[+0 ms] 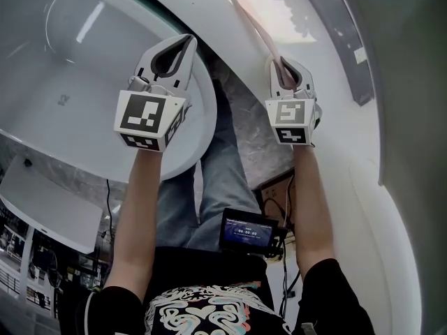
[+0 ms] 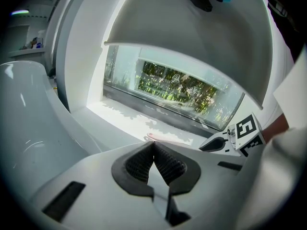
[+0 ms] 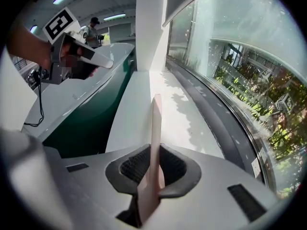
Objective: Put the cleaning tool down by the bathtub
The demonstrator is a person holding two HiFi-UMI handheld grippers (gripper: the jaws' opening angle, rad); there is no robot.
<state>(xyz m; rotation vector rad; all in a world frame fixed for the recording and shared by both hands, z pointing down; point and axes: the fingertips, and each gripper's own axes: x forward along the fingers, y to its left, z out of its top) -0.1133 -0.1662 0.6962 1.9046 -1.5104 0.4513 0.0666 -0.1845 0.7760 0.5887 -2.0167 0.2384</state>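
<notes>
Right gripper (image 1: 288, 72): fingers are clamping the thin pink cleaning tool (image 3: 156, 123); it is jutting out over the white ledge (image 3: 136, 99) beside the bathtub (image 1: 42, 110)
Left gripper (image 1: 174, 51): fingers are pressing together on nothing; hovering over the bathtub rim
Risk: releasing while the tool is looking clear of the ledge is, I reckon, inviting it to tip off the ledge edge

Black patterned T-shirt (image 1: 209, 311), probably blue jeans (image 1: 225, 173), white left hand-held gripper (image 1: 188, 40)
</notes>
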